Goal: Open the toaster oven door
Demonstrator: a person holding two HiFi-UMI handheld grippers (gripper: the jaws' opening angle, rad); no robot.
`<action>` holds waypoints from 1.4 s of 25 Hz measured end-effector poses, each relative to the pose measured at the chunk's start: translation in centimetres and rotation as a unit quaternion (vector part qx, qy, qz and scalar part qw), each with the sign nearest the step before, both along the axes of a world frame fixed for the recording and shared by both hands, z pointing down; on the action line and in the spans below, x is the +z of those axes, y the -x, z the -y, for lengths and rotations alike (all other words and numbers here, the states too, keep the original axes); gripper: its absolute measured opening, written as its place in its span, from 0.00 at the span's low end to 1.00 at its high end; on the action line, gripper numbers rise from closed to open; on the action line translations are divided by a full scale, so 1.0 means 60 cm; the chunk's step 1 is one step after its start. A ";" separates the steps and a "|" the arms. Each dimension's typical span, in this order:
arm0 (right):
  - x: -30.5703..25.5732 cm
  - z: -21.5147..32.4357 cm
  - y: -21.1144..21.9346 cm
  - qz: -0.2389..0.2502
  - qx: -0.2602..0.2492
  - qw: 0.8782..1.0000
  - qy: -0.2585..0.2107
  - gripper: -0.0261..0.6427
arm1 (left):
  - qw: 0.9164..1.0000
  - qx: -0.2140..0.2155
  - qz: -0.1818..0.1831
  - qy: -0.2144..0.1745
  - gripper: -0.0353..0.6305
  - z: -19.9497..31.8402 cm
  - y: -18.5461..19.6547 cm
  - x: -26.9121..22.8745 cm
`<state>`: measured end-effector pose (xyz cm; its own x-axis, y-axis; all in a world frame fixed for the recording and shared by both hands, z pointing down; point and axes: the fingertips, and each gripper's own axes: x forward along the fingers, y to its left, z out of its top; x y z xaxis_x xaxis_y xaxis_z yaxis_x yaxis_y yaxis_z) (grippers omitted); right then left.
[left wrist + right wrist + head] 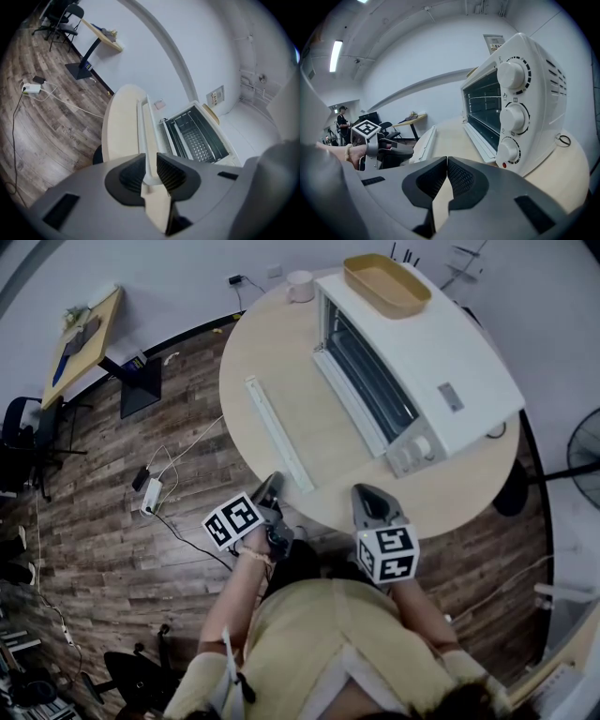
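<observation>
Bench (pixel 272 343), round and pale, carries the white toaster oven (pixel 441 362) on its far right part, with a yellow tray (pixel 384 282) lying on the oven's top. Oven door (pixel 314 418) lies folded down flat on the bench, and the bench top shows through its clear pane. The cavity and its wire rack (pixel 199 143) are exposed. The door's white handle bar (pixel 277 432) runs along the outer edge, its near end close to the bench rim.

Left gripper (pixel 272 482) hovers at the bench rim, just beside that near end of the bar. Its fingers (pixel 169 174) stand apart. The end of the bar shows in line through the gap, but the pads do not appear to press on it.

Right gripper (pixel 362 491) rests low at the bench rim in front of the oven's control knobs (pixel 513 75). Its fingers (pixel 461 178) are closed together, with nothing between them.

Step in hand, as judged: the opening itself looks complete, since the door is already at its full downward swing. The next move probably calls only for drawing the left gripper clear of the handle bar, backward and slightly up, without snagging the bar or lifting the door.
</observation>
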<state>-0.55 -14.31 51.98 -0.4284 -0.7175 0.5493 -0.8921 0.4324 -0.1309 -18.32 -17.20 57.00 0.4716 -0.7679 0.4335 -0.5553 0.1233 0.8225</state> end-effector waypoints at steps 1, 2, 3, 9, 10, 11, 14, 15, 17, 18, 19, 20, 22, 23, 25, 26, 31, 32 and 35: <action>-0.001 0.001 0.000 0.000 0.000 1.000 -0.001 0.05 | 1.000 0.005 0.019 -0.011 0.16 0.000 0.004 -0.009; -0.004 0.001 0.000 0.001 0.000 1.000 -0.002 0.05 | 0.999 0.011 0.040 -0.023 0.16 -0.001 0.006 -0.018; -0.006 0.002 0.001 0.002 0.001 1.000 -0.004 0.05 | 0.997 0.018 0.060 -0.035 0.16 -0.002 0.008 -0.027; -0.022 0.016 0.000 0.011 0.003 1.000 -0.014 0.04 | 0.975 0.061 0.178 -0.114 0.14 -0.003 0.002 -0.080; -0.025 0.017 0.001 0.013 0.004 1.000 -0.015 0.05 | 0.971 0.064 0.191 -0.125 0.14 -0.003 0.001 -0.090; -0.027 0.018 0.001 0.015 0.005 1.000 -0.017 0.04 | 0.968 0.066 0.202 -0.135 0.13 -0.003 0.001 -0.099; -0.034 0.020 0.000 0.019 0.006 1.000 -0.021 0.04 | 0.957 0.070 0.233 -0.159 0.11 -0.005 -0.002 -0.125; -0.038 0.018 0.000 0.020 0.007 1.000 -0.022 0.04 | 0.952 0.075 0.246 -0.167 0.11 -0.008 -0.003 -0.134; -0.045 0.016 0.001 0.021 0.008 0.999 -0.023 0.04 | 0.939 0.087 0.279 -0.183 0.11 -0.014 -0.006 -0.146; -0.047 0.017 0.001 0.022 0.008 0.999 -0.025 0.04 | 0.932 0.092 0.296 -0.189 0.11 -0.016 -0.008 -0.150; -0.050 0.017 0.001 0.023 0.008 0.999 -0.027 0.04 | 0.926 0.096 0.311 -0.193 0.10 -0.018 -0.008 -0.153; -0.052 0.019 0.001 0.024 0.008 0.999 -0.029 0.04 | 0.921 0.098 0.322 -0.196 0.10 -0.019 -0.008 -0.155; -0.056 0.020 0.002 0.029 0.007 0.999 -0.034 0.04 | 0.917 0.097 0.332 -0.198 0.10 -0.022 -0.007 -0.155; -0.057 0.021 0.003 0.031 0.007 0.999 -0.035 0.04 | 0.917 0.094 0.333 -0.197 0.09 -0.024 -0.005 -0.154; -0.059 0.020 0.003 0.032 0.005 0.999 -0.038 0.04 | 0.919 0.088 0.332 -0.194 0.09 -0.029 -0.003 -0.151; -0.059 0.019 0.004 0.030 0.004 0.999 -0.039 0.04 | 0.920 0.087 0.331 -0.192 0.09 -0.032 -0.002 -0.149; -0.058 0.017 0.004 0.026 0.002 0.999 -0.040 0.04 | 0.922 0.088 0.331 -0.180 0.09 -0.048 0.001 -0.136; -0.058 0.017 0.004 0.027 0.002 0.999 -0.040 0.04 | 0.922 0.088 0.332 -0.178 0.09 -0.050 0.002 -0.134; -0.056 0.019 0.003 0.029 0.002 0.999 -0.041 0.04 | 0.925 0.082 0.329 -0.173 0.09 -0.051 0.007 -0.132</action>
<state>-0.71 -15.43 48.59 -0.4550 -0.7601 0.4639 -0.8856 0.4407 -0.1466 -18.75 -14.16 49.09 0.3153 -0.8563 0.4091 -0.9373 -0.2137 0.2752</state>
